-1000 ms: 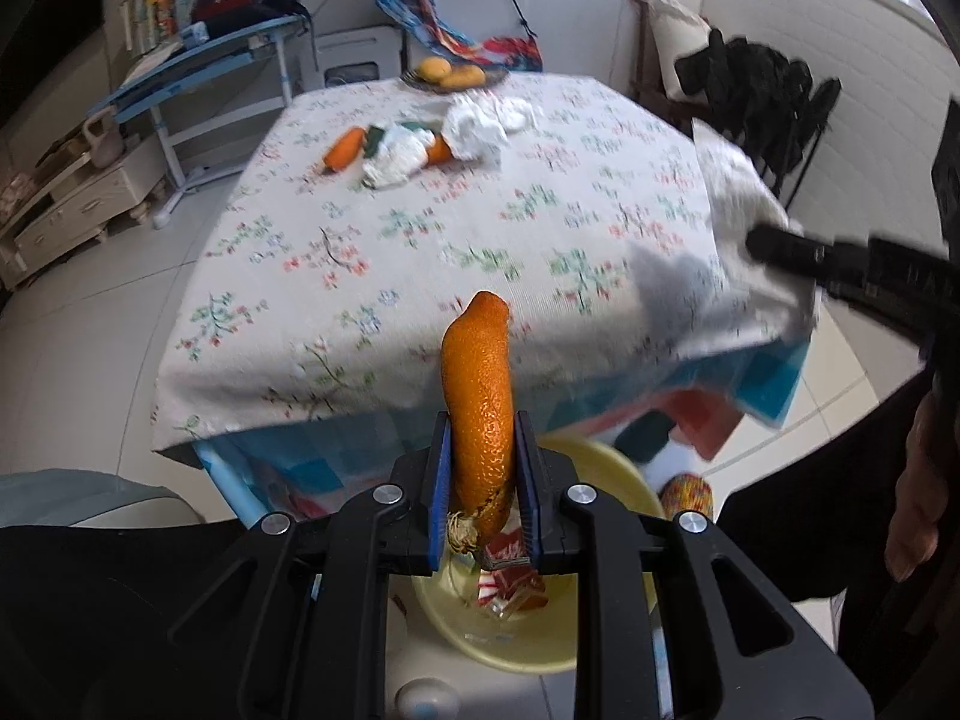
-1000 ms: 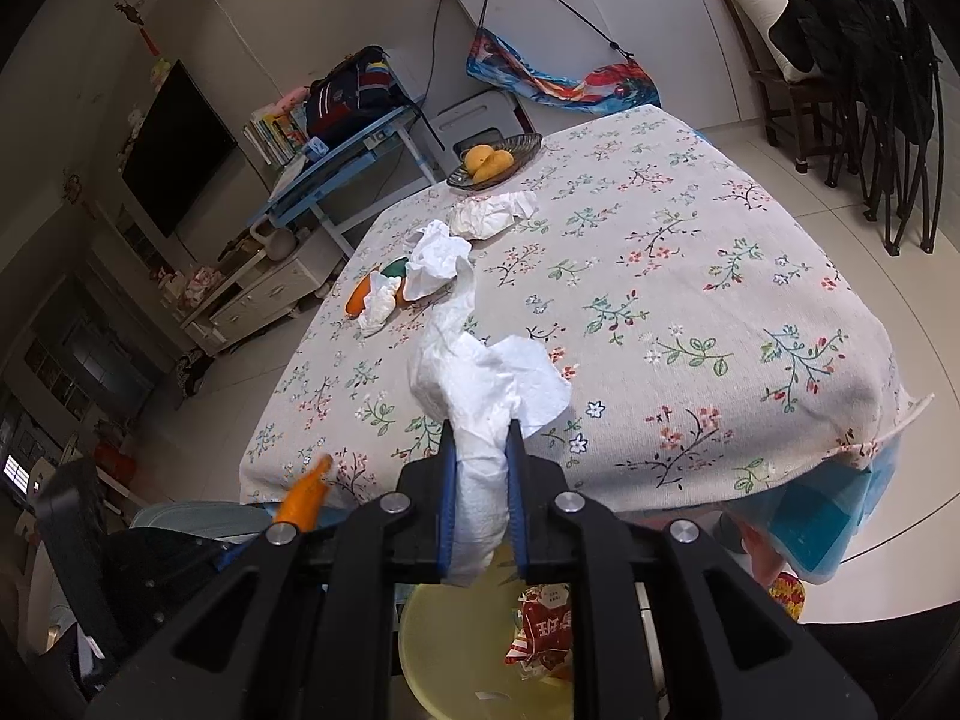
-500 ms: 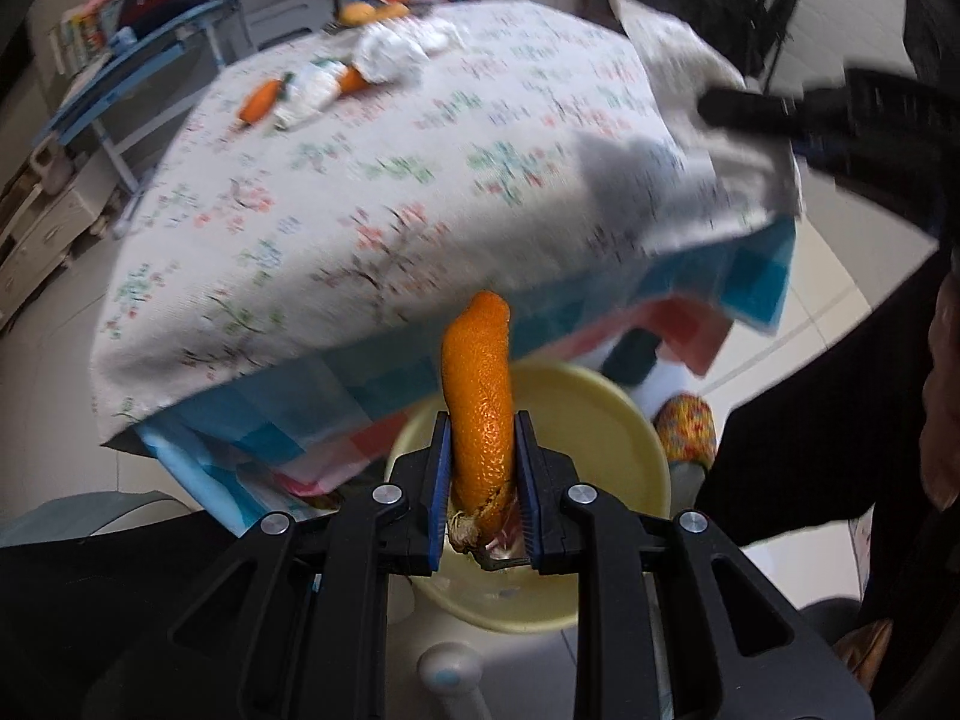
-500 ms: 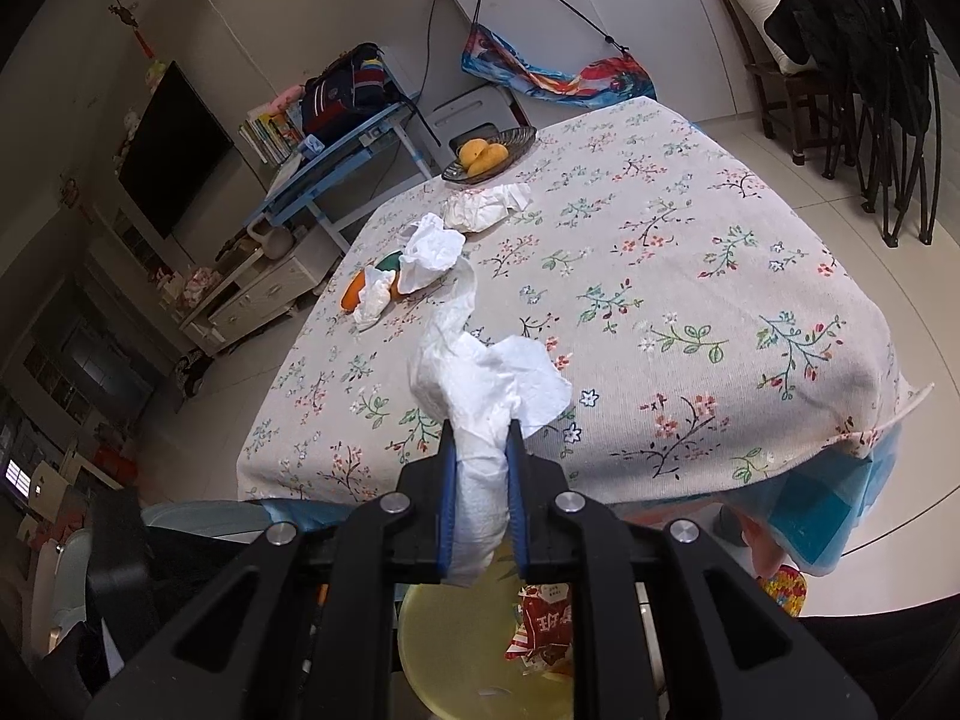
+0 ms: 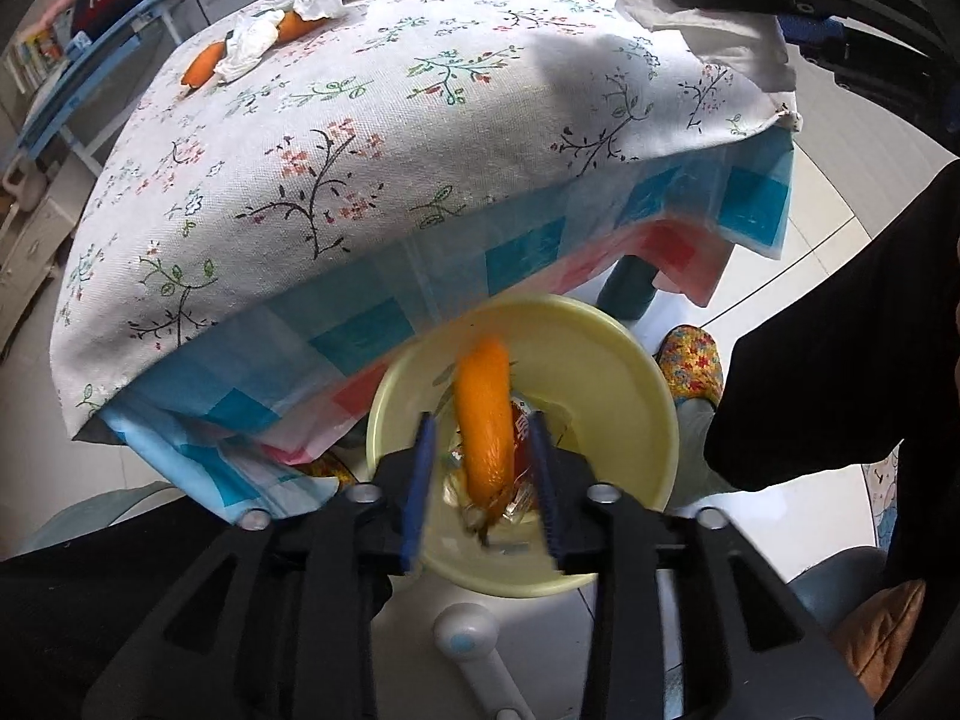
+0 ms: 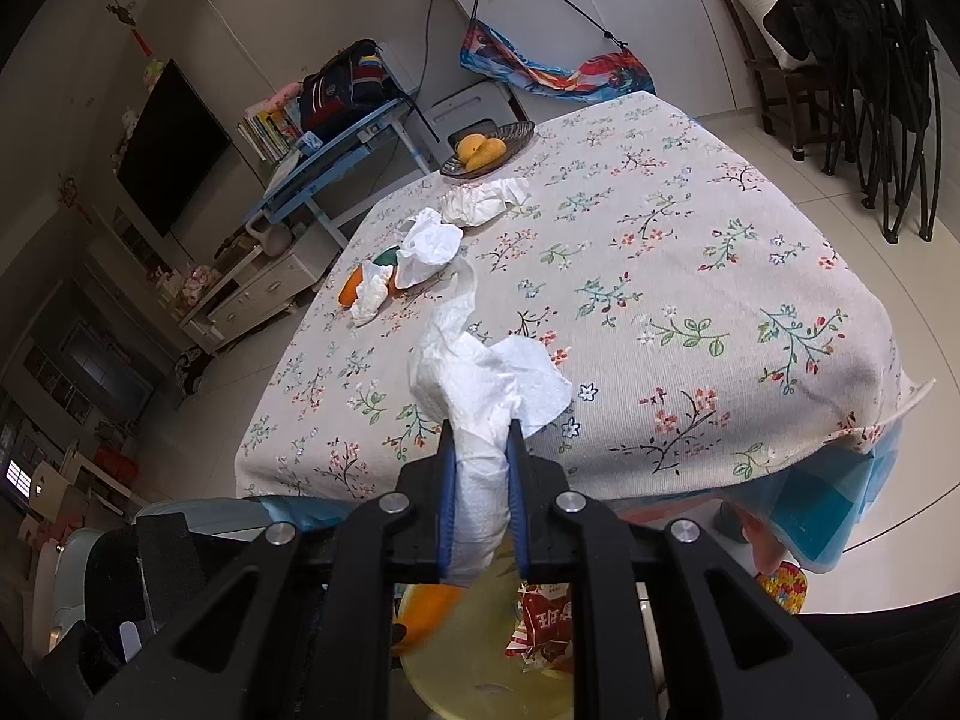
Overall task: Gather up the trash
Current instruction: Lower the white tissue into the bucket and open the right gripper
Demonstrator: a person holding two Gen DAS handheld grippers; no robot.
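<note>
My left gripper [image 5: 480, 420] points down into a yellow bin [image 5: 630, 360] on the floor beside the table. Its jaws are opening, and a blurred strip of orange peel [image 5: 483, 414] sits loose between them, with a gap on each side. A red wrapper [image 5: 521, 426] lies in the bin. My right gripper [image 6: 480, 426] is shut on a crumpled white tissue [image 6: 474, 372] above the table's near edge. More tissues [image 6: 429, 246] and orange peel [image 6: 348, 291] lie at the table's far left.
A floral tablecloth [image 6: 690, 300] covers the table, over a blue and pink checked cloth [image 5: 360, 336]. A dark dish of yellow fruit [image 6: 486, 147] stands at the far edge. A person's dark sleeve [image 5: 840, 330] and patterned slipper [image 5: 690, 360] are right of the bin.
The left gripper has tipped down over the bin, and its jaws have parted off the orange peel, which now slides loose. The right gripper and its tissue have not moved.
</note>
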